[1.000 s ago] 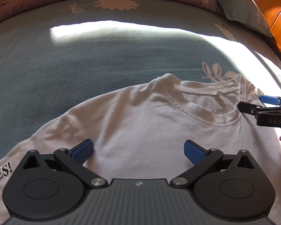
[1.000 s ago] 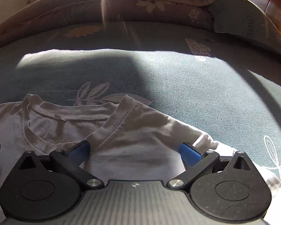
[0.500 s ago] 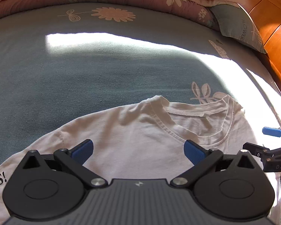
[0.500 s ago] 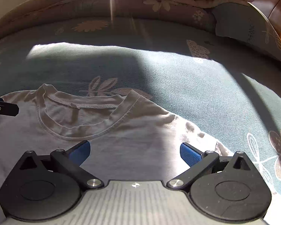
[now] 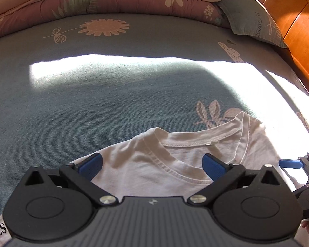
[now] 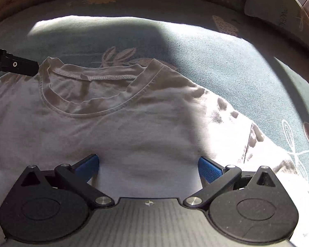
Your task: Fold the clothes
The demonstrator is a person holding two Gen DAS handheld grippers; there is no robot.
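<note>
Your white T-shirt (image 6: pixel 134 127) lies flat on the bed (image 5: pixel 113 94), collar toward the frame's top. It looks light, soft and floppy, so pinch the shoulder seams or hem corners. Your left hand-held gripper (image 5: pixel 152 162) and right hand-held gripper (image 6: pixel 148 164) both gape wide above it, holding nothing.

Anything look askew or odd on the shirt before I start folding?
Nothing serious. The white T-shirt lies face up on the bed sheet, collar open. Only light wrinkles show near its right shoulder. Both grippers are open over it.
</note>
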